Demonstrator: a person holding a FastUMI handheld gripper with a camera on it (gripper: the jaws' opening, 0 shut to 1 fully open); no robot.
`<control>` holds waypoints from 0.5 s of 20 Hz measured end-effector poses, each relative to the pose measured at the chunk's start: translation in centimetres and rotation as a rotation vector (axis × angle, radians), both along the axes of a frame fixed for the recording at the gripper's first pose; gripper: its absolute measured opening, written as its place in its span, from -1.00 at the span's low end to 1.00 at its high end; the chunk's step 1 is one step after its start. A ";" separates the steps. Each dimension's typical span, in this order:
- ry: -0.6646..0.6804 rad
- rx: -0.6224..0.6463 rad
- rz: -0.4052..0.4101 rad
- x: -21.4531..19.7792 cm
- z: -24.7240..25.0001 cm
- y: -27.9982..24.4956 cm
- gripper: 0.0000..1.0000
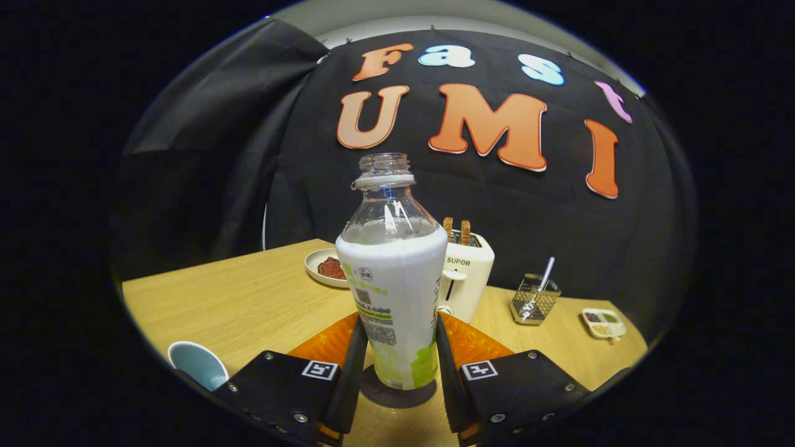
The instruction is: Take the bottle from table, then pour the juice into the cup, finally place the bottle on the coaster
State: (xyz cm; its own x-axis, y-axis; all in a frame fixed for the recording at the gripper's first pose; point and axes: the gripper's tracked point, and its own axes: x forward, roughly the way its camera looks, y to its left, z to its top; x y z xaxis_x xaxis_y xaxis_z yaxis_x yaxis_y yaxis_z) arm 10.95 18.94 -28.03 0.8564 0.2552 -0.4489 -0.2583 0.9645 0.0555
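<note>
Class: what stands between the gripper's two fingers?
In the gripper view, the uncapped bottle stands upright between the fingers on a dark coaster.

My tongs (397, 366) point out over a light wooden table (248, 304), and between my two fingers, their pads close along its sides, the bottle (392, 279) stands upright on a dark round coaster (397, 392) that lies flat on the wood. Off to the left of my fingers sits a pale blue cup (199, 365). Beyond the bottle a white plate (328, 268) with something dark red on it rests on the table, and just beside it a white toaster (467, 276) holding two slices. Farther right stand a wire holder (534, 300) with a spoon and a small divided dish (602, 323).
</note>
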 end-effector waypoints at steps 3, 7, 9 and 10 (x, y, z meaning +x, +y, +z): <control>0.062 0.057 -0.039 0.6 -1.7 -0.7 0.15; 0.103 0.057 -0.034 0.1 -3.5 -0.4 0.16; 0.124 0.047 -0.032 -0.2 -4.3 -0.5 0.16; 0.109 0.057 -0.031 0.1 -3.7 -0.5 0.18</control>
State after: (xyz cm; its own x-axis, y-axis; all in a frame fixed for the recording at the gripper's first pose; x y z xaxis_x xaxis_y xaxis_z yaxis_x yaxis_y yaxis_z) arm 11.00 18.48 -31.76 0.8114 0.2571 -0.5248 -0.2178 0.9664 0.1367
